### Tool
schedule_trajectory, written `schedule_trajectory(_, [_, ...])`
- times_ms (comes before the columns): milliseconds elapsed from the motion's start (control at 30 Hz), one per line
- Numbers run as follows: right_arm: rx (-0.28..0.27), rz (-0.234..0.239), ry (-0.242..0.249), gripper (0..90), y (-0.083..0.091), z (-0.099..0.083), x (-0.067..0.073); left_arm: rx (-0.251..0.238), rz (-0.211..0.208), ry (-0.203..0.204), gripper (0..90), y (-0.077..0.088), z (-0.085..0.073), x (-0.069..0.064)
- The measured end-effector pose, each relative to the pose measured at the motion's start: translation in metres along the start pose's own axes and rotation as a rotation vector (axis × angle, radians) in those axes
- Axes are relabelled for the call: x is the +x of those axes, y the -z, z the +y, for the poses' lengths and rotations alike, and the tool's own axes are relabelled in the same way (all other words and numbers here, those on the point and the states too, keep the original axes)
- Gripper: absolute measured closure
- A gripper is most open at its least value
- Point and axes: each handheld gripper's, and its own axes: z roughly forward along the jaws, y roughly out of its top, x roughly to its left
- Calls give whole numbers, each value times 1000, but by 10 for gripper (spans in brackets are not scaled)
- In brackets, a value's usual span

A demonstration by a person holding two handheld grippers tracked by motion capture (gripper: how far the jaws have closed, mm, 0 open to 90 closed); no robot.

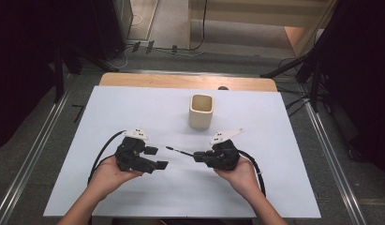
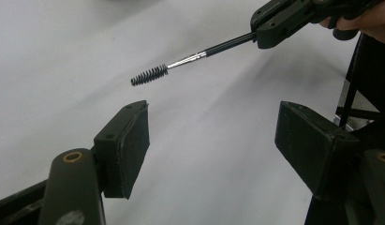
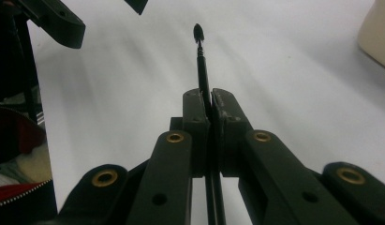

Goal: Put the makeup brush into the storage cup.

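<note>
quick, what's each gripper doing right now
left gripper: open, nothing between its jaws
right gripper: shut on the thin black spiral-bristle brush

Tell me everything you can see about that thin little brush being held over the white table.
The brush is a slim wand: a black handle, a short silvery metal neck, then a small dark spiral of bristles at the tip, like a mascara or brow brush. It lies nearly level in the air above the white table, touching nothing but the right tool, whose jaws are shut on its handle. Its bristle end points toward the open left tool, which does not touch it.
</note>
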Motion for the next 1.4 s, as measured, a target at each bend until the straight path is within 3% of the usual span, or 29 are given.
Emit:
schedule_trajectory(100, [-6,-1,-39,863,0,-1,1,-21,-2,-8,269,1,-2,-1])
schedule_trajectory(200, [-25,-19,-80,863,1,-2,4,-53,-15,15,269,2,-2,1])
schedule_trajectory(367, [-62,-64,-97,863,-1,4,12,-70,-25,37,270,0,1,6])
schedule_trajectory(500, [-89,-108,-99,863,-3,8,20,-77,-15,31,270,1,-1,7])
schedule_trajectory(733, [-134,-123,-135,863,-3,9,25,-81,-7,46,270,1,1,9])
schedule_trajectory(867, [-204,-132,-160,862,-5,7,33,-95,-6,46,270,0,1,7])
schedule_trajectory(1133, [-264,-151,-156,863,-14,4,41,-119,-21,63,270,0,4,6])
schedule_trajectory(1300, [-317,-160,-169,863,-19,-4,45,-143,-42,109,271,0,6,8])
schedule_trajectory(1400, [-341,-158,-194,863,-23,-10,46,-138,-24,123,271,-1,8,7])
